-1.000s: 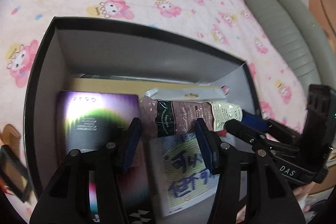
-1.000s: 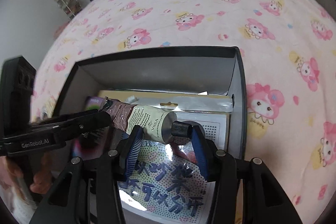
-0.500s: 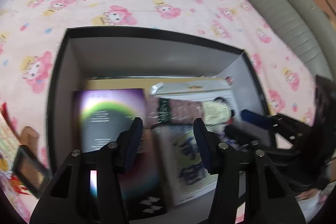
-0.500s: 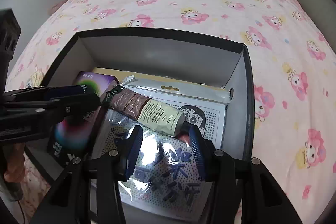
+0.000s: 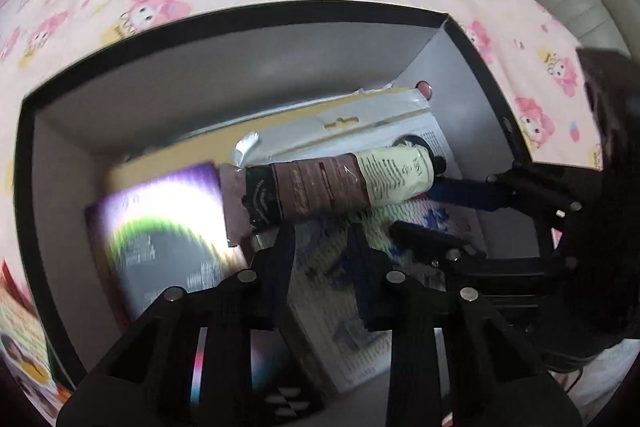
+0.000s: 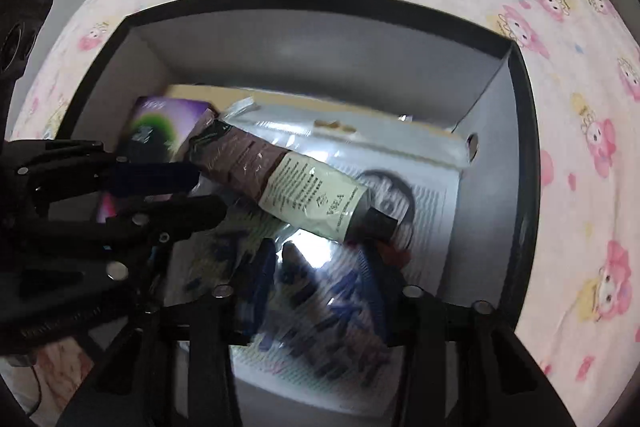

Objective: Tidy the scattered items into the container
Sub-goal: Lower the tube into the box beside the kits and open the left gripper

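Tube (image 5: 340, 187) lying loose in box (image 5: 248, 75) over plastic-sleeved sheet (image 6: 420, 203), left tongs (image 5: 324, 243) and right tongs (image 6: 320, 259) both parted, empty

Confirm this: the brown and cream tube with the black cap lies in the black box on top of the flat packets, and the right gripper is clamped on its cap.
Not quite. The brown and cream tube does lie in the black box on the flat packets, but the right gripper is open and holds nothing; its fingers sit short of the cap. The right wrist view shows this.
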